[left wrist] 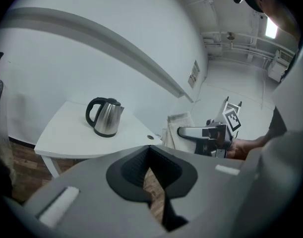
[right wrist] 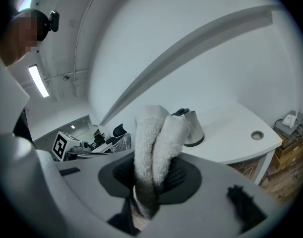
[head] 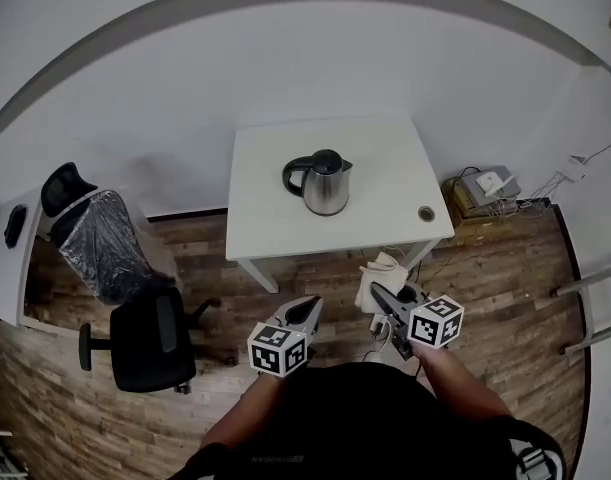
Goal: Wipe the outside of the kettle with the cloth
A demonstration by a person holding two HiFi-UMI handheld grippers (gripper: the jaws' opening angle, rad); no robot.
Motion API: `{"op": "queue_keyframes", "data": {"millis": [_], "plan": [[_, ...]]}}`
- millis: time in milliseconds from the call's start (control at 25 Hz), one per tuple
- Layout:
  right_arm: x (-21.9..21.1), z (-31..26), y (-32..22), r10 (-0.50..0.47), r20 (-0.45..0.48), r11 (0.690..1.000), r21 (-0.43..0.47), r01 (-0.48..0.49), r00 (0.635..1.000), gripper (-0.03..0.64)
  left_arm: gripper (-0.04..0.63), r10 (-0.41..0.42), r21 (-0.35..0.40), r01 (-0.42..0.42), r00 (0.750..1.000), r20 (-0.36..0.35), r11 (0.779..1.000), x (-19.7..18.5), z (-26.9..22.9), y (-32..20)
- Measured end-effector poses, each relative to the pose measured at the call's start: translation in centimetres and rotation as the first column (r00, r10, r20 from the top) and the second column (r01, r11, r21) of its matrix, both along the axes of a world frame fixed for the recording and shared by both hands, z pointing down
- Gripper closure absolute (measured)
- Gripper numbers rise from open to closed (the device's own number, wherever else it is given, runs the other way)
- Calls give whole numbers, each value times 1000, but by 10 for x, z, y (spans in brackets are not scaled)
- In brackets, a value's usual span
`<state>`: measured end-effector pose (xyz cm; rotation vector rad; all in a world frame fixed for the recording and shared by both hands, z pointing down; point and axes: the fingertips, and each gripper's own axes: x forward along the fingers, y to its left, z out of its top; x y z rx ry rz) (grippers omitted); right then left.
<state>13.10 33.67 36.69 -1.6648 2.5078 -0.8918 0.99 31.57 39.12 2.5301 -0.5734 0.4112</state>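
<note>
A steel kettle [head: 322, 181] with a black handle and lid stands upright in the middle of the white table [head: 385, 158]. Both grippers hover over the wooden floor in front of the table, well short of it. My right gripper [head: 378, 292] is shut on a folded white cloth [head: 381, 277], which sticks up between its jaws. In the right gripper view the cloth [right wrist: 155, 150] hides part of the kettle [right wrist: 195, 129]. My left gripper [head: 309, 309] is shut with nothing in it. The left gripper view shows the kettle [left wrist: 104, 117] far ahead and the right gripper [left wrist: 183, 132] off to the right.
A round cable hole [head: 426, 213] sits in the table's near right corner. Two black office chairs [head: 150, 340] stand at the left, one wrapped in plastic [head: 103, 236]. A box with cables [head: 482, 189] lies right of the table, and a metal frame [head: 597, 306] stands further right.
</note>
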Motion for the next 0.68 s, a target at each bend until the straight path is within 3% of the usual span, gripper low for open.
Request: {"op": "queue_keyframes", "data": {"millis": [160, 360, 680], "plan": [[10, 12, 5, 17, -6, 1000, -13, -17, 1000, 520, 589, 13, 26, -14, 998, 61, 1000, 4, 1, 3], [9, 9, 1, 34, -16, 999, -4, -34, 999, 520, 589, 23, 61, -27, 998, 64, 998, 6, -9, -9], [8, 29, 4, 63, -4, 996, -66, -63, 998, 520, 589, 23, 76, -29, 997, 70, 997, 0, -6, -22]]}}
